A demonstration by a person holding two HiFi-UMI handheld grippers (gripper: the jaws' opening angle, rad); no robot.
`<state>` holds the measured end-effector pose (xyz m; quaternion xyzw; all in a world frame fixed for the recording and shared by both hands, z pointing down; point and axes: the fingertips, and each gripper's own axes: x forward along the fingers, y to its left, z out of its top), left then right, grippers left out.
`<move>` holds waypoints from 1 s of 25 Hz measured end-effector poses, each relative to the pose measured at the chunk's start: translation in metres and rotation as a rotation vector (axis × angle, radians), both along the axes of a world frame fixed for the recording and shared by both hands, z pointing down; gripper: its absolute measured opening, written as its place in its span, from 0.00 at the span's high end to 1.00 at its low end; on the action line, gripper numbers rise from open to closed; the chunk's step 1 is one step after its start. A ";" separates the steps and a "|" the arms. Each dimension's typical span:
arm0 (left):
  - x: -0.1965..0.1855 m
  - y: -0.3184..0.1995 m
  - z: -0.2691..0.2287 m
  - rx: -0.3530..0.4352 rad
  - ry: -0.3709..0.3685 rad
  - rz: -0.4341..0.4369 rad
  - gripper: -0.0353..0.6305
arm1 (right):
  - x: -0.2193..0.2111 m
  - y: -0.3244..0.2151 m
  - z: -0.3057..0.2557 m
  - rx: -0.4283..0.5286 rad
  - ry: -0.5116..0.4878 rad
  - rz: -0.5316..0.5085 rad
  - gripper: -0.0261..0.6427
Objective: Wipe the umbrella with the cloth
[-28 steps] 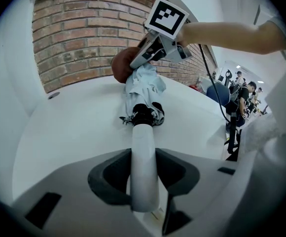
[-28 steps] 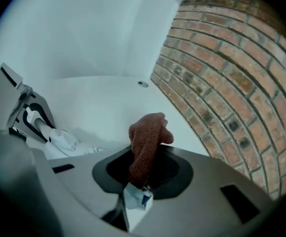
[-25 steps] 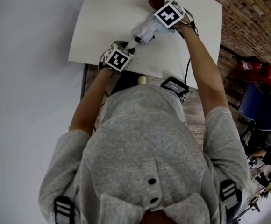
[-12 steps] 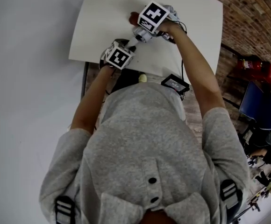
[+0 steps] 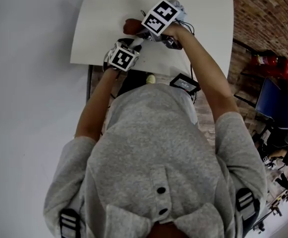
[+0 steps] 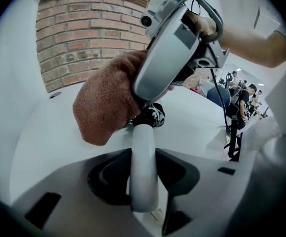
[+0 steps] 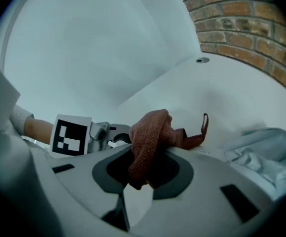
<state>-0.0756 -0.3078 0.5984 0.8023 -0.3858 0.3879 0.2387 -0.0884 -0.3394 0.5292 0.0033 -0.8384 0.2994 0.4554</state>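
Observation:
In the left gripper view my left gripper is shut on the pale, rod-like handle of the folded umbrella. The handle runs forward to a dark patterned part under the cloth. My right gripper is shut on the reddish-brown cloth, bunched between its jaws and pressed on the umbrella just beyond the handle. In the head view the cloth lies just beyond the left gripper, with the right gripper over it. Pale umbrella fabric lies to the right.
Everything rests on a white table whose near edge runs below the grippers. A black device and a small yellowish ball sit near that edge. A red object and a blue chair stand on the brick floor at right.
The right gripper has slid the cloth leftward along the umbrella, closing on the left gripper. The left gripper has kept its hold on the handle and barely moved.

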 end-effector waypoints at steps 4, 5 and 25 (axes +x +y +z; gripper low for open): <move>0.003 0.000 0.002 0.000 0.013 0.002 0.72 | 0.013 0.003 -0.007 -0.086 -0.061 0.039 0.83; 0.004 0.000 0.003 0.001 0.014 0.002 0.72 | 0.018 0.004 -0.008 -0.102 -0.071 0.049 0.83; 0.007 0.001 -0.004 -0.015 0.037 0.023 0.72 | 0.139 -0.037 0.025 -0.071 0.063 0.303 0.83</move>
